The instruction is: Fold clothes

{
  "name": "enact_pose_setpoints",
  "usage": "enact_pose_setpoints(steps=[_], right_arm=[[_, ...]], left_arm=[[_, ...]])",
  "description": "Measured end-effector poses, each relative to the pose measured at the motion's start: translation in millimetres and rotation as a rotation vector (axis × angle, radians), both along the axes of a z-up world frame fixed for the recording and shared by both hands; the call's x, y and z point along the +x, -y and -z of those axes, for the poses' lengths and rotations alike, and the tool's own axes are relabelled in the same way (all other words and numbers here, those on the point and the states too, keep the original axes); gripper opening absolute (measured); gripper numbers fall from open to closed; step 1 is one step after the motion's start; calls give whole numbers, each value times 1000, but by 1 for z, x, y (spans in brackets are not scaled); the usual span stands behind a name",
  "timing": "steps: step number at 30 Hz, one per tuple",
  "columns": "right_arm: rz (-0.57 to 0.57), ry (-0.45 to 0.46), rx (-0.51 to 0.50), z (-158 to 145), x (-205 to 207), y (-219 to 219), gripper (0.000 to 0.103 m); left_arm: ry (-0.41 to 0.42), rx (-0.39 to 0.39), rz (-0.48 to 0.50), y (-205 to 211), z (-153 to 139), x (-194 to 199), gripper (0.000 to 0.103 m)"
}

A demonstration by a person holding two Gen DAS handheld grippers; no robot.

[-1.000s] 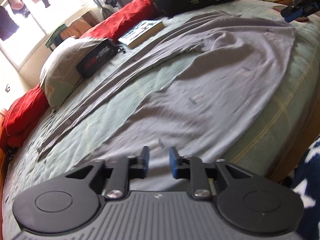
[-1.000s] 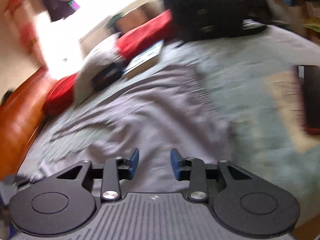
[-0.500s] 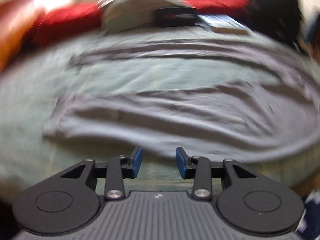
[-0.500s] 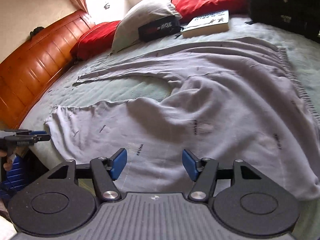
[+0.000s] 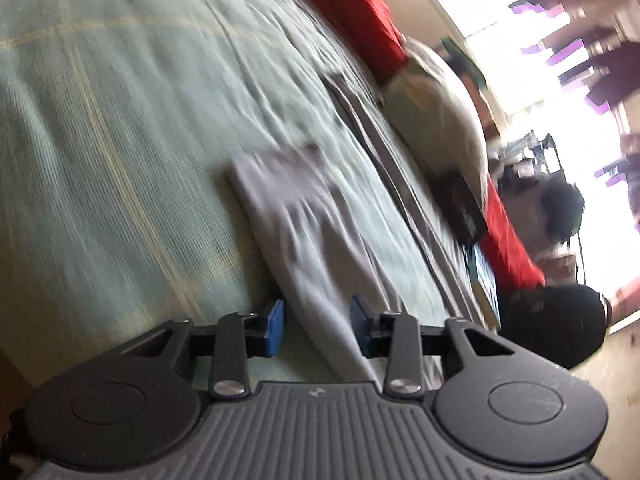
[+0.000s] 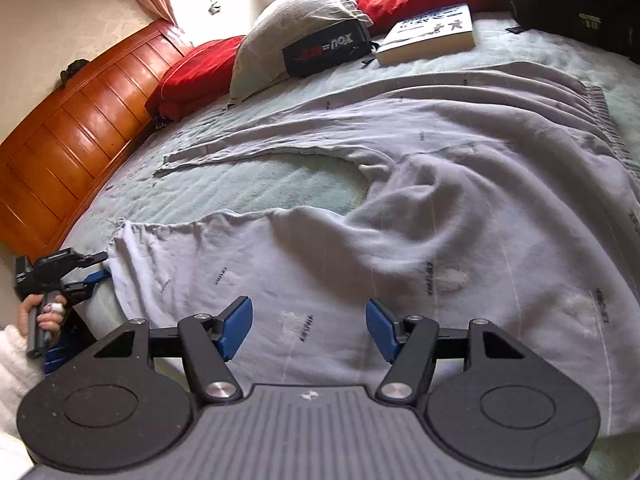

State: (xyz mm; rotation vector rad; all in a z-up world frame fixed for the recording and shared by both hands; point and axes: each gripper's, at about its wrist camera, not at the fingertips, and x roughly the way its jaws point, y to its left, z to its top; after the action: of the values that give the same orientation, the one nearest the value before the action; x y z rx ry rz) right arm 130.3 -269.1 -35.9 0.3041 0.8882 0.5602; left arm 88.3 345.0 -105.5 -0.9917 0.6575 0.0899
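Observation:
Grey trousers (image 6: pixel 400 220) with small dark print lie spread flat on the bed, legs toward the left and waistband at the right. My right gripper (image 6: pixel 308 328) hovers open and wide over the near leg, holding nothing. In the right wrist view my left gripper (image 6: pixel 102 266), held by a hand (image 6: pixel 44 312), sits at the near leg's cuff. The left wrist view is tilted and blurred. There my left gripper (image 5: pixel 318 328) is open, with the edge of the grey trouser leg (image 5: pixel 296 216) running between its fingers.
A pale green bedspread (image 6: pixel 260 184) covers the bed. A wooden headboard (image 6: pixel 60 152) stands at the left. Red pillows (image 6: pixel 192 76), a grey-white pillow (image 6: pixel 288 28), a black pouch (image 6: pixel 324 50), a book (image 6: pixel 432 34) and a black bag (image 6: pixel 580 0) line the far side.
My left gripper has swung around to the cuff end of the near leg and rolled sideways. My right gripper has opened wider and steadied over the same leg.

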Motion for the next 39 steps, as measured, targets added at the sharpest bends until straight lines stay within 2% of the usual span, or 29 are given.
enact_pose_setpoints(steps=[7,11,14,16,19,24,27,34,39], right_arm=[[-29,7,6,-5,8,-16,69],[-33,4,-8,-5,11,-24,69],[-33,3,-21,-7,12,-28,70],[-33,3,-30,-7,13,-30,70],[-33,3,-43,-8,15,-34,70],[-30,9,-57,-11,14,-38,70],[-27,16,-63,-13,13,-39,70],[-20,30,-78,-18,10,-41,70],[-16,40,-88,-21,8,-43,70]], left_arm=[[37,47,-48,-22,6,36,30],[40,61,-34,-24,6,56,30],[44,150,12,-13,-1,58,31],[19,239,19,-4,-5,59,18],[-18,346,25,6,-16,58,9],[-64,505,9,6,-39,47,3],[-67,478,-20,-6,-45,35,3],[-97,526,-51,-18,-50,10,3],[-126,523,-84,-35,-52,4,3]])
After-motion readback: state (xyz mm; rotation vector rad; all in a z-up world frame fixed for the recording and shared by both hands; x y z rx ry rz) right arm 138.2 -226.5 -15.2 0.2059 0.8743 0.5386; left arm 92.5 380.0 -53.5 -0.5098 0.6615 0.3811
